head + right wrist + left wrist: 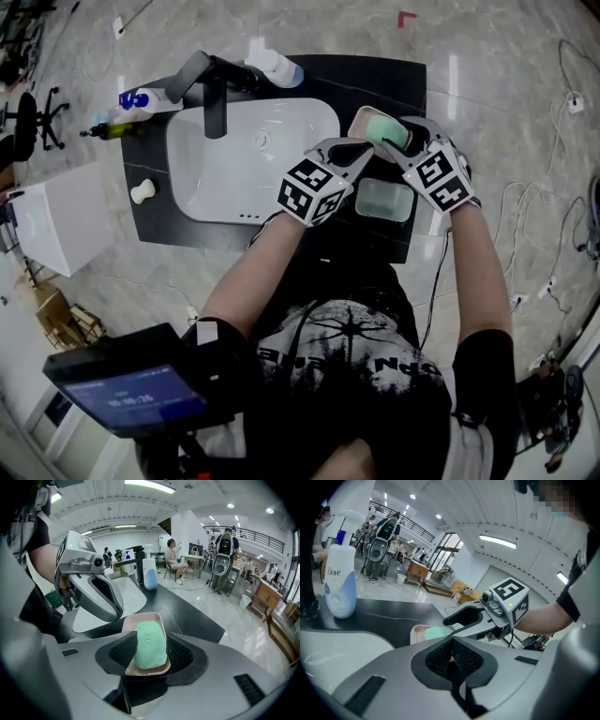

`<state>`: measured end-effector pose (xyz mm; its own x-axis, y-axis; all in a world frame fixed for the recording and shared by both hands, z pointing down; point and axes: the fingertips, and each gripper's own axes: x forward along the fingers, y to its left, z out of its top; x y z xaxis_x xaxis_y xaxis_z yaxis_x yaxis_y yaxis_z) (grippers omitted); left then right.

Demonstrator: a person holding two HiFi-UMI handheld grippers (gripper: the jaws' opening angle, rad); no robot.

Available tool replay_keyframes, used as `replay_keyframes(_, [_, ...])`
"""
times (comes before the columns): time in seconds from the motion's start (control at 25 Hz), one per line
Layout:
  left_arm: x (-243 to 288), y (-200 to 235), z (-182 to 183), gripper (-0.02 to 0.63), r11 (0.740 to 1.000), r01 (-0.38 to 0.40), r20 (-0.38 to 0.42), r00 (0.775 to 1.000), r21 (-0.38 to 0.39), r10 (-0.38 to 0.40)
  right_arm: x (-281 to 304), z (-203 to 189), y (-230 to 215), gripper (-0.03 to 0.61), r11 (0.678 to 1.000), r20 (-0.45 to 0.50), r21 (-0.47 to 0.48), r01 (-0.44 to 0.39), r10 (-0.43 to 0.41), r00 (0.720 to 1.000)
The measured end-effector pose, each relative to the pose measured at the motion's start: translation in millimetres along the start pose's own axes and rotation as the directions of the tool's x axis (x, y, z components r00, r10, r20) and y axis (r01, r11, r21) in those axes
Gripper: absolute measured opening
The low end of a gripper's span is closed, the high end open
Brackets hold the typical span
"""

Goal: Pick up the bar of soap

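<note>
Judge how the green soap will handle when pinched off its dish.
The soap looks like a solid, rounded bar, so it is probably stiff and fairly heavy for its size. Its smooth domed sides may slip when squeezed, more so if wet. The dish looks shallow and light, so it might shift or lift too.

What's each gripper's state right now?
Left gripper: shut, empty.
Right gripper: open, soap between its jaws, not gripped.

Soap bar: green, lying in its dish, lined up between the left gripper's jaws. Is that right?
No. The soap bar lies in its dish between the right gripper's open jaws, not the left's, as the right gripper view shows. The left gripper is shut with nothing between its jaws.
</note>
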<state>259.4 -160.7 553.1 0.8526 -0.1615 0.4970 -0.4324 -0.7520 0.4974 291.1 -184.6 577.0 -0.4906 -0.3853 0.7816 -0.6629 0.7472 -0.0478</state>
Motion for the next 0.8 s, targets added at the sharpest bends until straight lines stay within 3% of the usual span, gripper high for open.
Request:
replay_keyframes(0.2, [3, 3, -6, 0.009, 1.0, -0.01, -0.017, 1.0, -0.027, 0.01, 8, -5, 9, 0.248, 0.997, -0.048, 0.035, -0.073, 0.075, 0.996])
replay_keyframes(0.4, [6, 8, -9, 0.009, 0.999, -0.015, -0.028, 1.0, -0.037, 0.014, 18, -10, 12, 0.264, 0.988, -0.098, -0.155, -0.024, 0.009, 0.995])
replay_keyframes(0.48, [7, 9, -11, 0.009, 0.999, -0.015, -0.032, 0.999, -0.041, 0.014, 20, -11, 15, 0.261, 0.982, -0.109, -0.188, -0.029, 0.009, 0.994])
replay_keyframes(0.8, [11, 18, -17, 0.017, 0.996, -0.052, -0.069, 0.997, -0.069, 0.047, 20, -14, 27, 0.258, 0.981, -0.133, -0.172, -0.085, 0.063, 0.989])
